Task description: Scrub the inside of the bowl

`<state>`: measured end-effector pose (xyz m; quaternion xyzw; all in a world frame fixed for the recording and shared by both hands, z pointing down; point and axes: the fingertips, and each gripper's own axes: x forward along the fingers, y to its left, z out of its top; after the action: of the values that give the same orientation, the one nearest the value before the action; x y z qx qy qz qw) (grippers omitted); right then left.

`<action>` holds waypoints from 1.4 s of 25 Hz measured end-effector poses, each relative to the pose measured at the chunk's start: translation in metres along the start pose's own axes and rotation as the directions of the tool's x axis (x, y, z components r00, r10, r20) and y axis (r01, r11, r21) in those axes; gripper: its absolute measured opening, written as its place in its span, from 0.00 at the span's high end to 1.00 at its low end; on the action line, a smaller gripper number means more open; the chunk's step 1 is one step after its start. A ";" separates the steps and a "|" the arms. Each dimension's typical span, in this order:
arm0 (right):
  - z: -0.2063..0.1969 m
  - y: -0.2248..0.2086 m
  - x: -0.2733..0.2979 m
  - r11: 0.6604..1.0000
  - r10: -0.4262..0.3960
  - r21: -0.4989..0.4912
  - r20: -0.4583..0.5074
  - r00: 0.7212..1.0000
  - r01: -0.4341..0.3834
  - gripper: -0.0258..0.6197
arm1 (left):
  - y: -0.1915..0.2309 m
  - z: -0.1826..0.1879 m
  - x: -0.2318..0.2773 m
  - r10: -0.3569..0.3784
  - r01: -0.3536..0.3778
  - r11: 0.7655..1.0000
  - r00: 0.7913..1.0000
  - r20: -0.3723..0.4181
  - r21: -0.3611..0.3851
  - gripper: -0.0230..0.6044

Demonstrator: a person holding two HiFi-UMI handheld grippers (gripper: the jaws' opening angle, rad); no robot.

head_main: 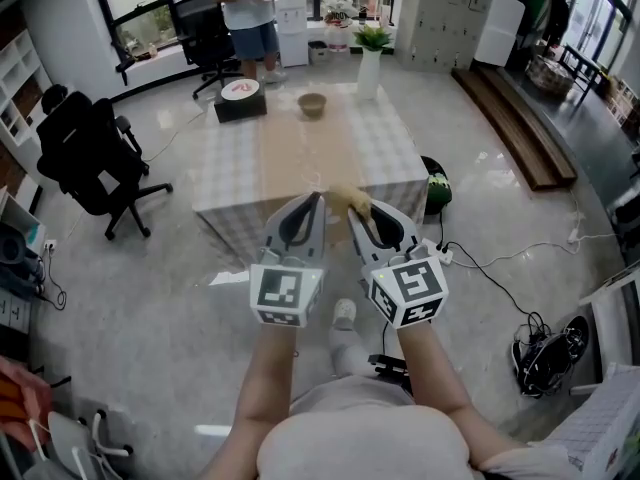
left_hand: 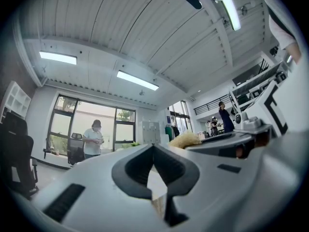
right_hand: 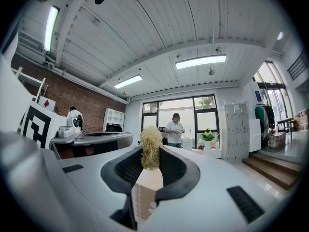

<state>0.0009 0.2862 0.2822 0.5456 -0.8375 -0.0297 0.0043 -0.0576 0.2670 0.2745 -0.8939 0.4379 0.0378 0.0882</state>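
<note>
Person (head_main: 248, 8) cut off at top edge, bowl (head_main: 312, 104) interior too small

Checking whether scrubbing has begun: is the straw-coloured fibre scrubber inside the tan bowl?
No: the straw-coloured fibre scrubber sits pinched in the right tool, well short of the round tan bowl on the checked table.

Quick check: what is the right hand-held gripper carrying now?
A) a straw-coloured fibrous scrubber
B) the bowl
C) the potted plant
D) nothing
A: the right hand-held gripper is shut on the scrubber, while the bowl sits far off on the table.
</note>
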 end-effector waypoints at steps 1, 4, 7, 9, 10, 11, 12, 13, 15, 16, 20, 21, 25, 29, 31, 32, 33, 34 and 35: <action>0.000 -0.004 0.006 1.000 0.001 0.000 0.001 1.000 -0.001 0.83 | 0.004 -0.001 0.006 0.003 -0.003 1.000 1.000 0.001 -0.002 0.95; -0.001 -0.017 0.028 1.000 0.002 0.004 0.008 1.000 -0.002 0.83 | 0.015 -0.004 0.026 0.001 -0.001 1.000 1.000 0.003 0.013 0.95; -0.004 -0.030 0.053 1.000 0.012 0.004 0.009 1.000 -0.012 0.83 | 0.030 -0.011 0.048 0.008 -0.007 1.000 1.000 -0.002 0.017 0.95; -0.008 -0.040 0.072 1.000 0.020 0.007 0.006 1.000 -0.020 0.83 | 0.041 -0.018 0.065 0.012 -0.012 1.000 1.000 -0.007 0.019 0.95; -0.010 -0.046 0.082 1.000 0.023 0.009 0.003 1.000 -0.023 0.83 | 0.046 -0.021 0.073 0.014 -0.014 1.000 1.000 -0.012 0.018 0.95; -0.013 -0.052 0.091 1.000 0.026 0.009 -0.002 1.000 -0.026 0.83 | 0.051 -0.026 0.082 0.016 -0.016 1.000 1.000 -0.017 0.015 0.95; -0.014 -0.058 0.099 1.000 0.030 0.008 -0.005 1.000 -0.030 0.83 | 0.056 -0.029 0.091 0.018 -0.018 1.000 1.000 -0.022 0.012 0.95; -0.015 -0.063 0.108 0.999 0.033 0.007 -0.007 0.999 -0.033 0.83 | 0.061 -0.032 0.100 0.021 -0.021 1.000 0.999 -0.025 0.009 0.95; -0.016 -0.076 0.126 0.999 0.038 0.008 -0.005 0.999 -0.038 0.83 | 0.071 -0.036 0.120 0.026 -0.026 1.000 0.999 -0.027 0.010 0.95; -0.016 -0.083 0.135 0.999 0.038 0.012 -0.004 0.999 -0.038 0.83 | 0.076 -0.036 0.130 0.024 -0.024 1.000 0.999 -0.026 0.014 0.95; -0.018 -0.110 0.169 0.999 0.042 0.030 -0.008 0.999 -0.042 0.83 | 0.091 -0.040 0.171 0.014 -0.014 1.000 0.999 -0.029 0.018 0.95; -0.019 -0.116 0.178 0.998 0.046 0.030 -0.011 0.999 -0.046 0.83 | 0.096 -0.043 0.180 0.018 -0.017 1.000 0.999 -0.031 0.014 0.95; -0.021 -0.139 0.213 0.998 0.062 0.031 -0.014 0.998 -0.062 0.83 | 0.117 -0.053 0.216 0.021 -0.021 1.000 0.999 -0.045 0.008 0.95; -0.026 -0.156 0.240 0.997 0.073 0.037 -0.027 0.997 -0.072 0.83 | 0.130 -0.062 0.244 -0.002 0.001 1.000 0.999 -0.054 -0.005 0.95; -0.028 -0.163 0.251 0.996 0.076 0.038 -0.032 0.997 -0.075 0.83 | 0.137 -0.067 0.255 -0.004 0.004 1.000 0.998 -0.061 -0.015 0.95; -0.028 -0.168 0.256 0.996 0.074 0.041 -0.033 0.997 -0.073 0.83 | 0.141 -0.070 0.260 -0.003 0.002 1.000 0.998 -0.064 -0.016 0.95; -0.029 -0.172 0.261 0.997 0.072 0.044 -0.034 0.997 -0.071 0.83 | 0.143 -0.071 0.264 -0.003 0.002 1.000 0.998 -0.068 -0.015 0.95; -0.030 -0.175 0.265 0.997 0.070 0.047 -0.037 0.997 -0.069 0.83 | 0.145 -0.073 0.268 -0.006 0.005 1.000 0.997 -0.071 -0.013 0.95; -0.032 -0.178 0.270 0.997 0.069 0.049 -0.040 0.997 -0.067 0.83 | 0.148 -0.075 0.271 -0.012 0.011 1.000 0.997 -0.074 -0.009 0.95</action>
<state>0.0561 -0.0335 0.2975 0.5170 -0.8559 0.0016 0.0098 -0.0083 -0.0464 0.2901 -0.8975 0.4356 0.0063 0.0684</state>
